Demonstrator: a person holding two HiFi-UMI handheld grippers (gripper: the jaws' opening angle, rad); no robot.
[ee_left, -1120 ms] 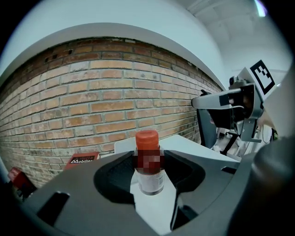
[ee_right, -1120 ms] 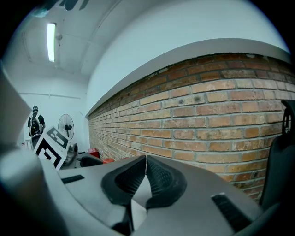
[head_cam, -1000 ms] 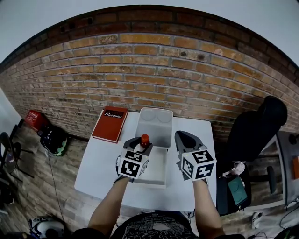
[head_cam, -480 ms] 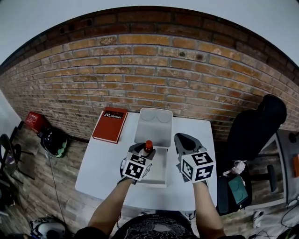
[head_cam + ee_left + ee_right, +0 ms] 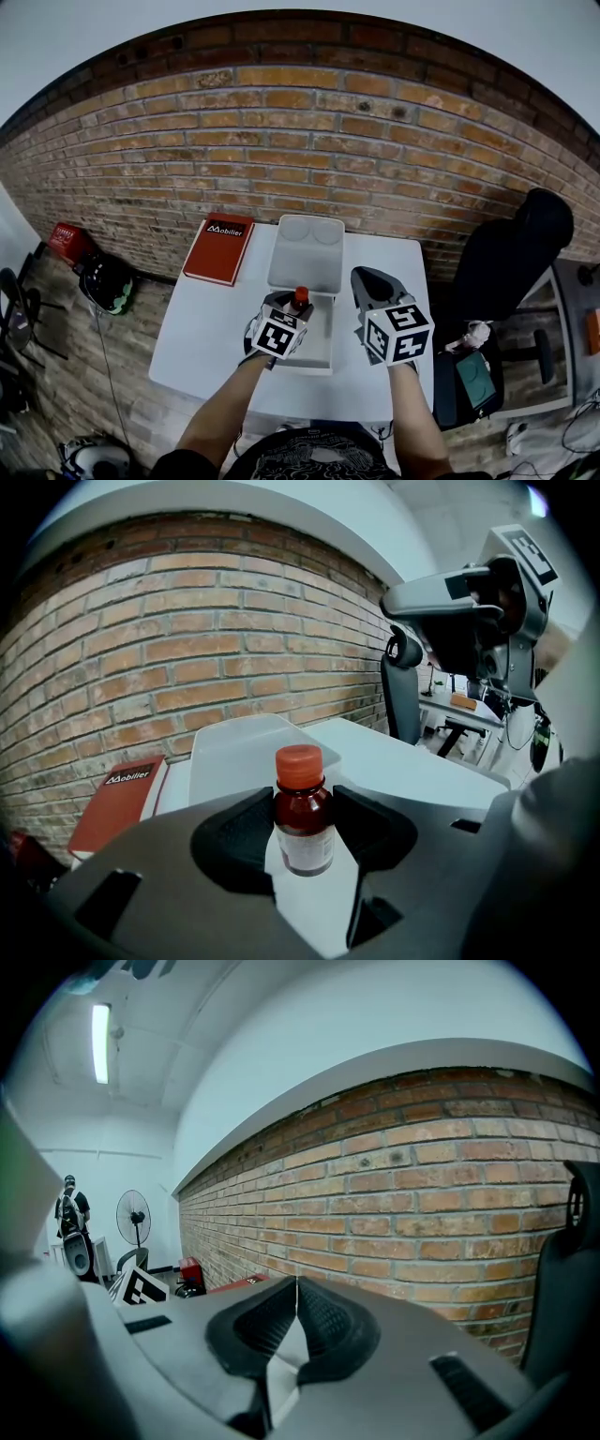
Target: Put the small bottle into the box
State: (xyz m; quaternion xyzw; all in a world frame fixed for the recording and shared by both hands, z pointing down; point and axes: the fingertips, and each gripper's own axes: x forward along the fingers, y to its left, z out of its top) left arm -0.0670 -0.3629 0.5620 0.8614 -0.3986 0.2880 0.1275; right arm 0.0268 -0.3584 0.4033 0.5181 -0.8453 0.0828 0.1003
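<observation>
Since one second ago, the left gripper has been carried to the right, and the small bottle with it, from the box's left edge to a place over the box. The right gripper is seen almost where it was.

In the left gripper view, the left gripper is clamped on the small bottle, one jaw pressed against each side of the brown body. The bottle is held upright, with its orange cap above the jaws. Seen from the head view, the bottle stands over the far part of the open box, near the hinge line. Whether its base touches the box floor cannot be told.

The box lid is laid open toward the brick wall. A red book lies just left of the lid on the white table.

In the right gripper view, the right gripper is shown with its jaws pressed together and nothing between them. It is held just right of the box, above the table. A black office chair is noted to the right of the table.
</observation>
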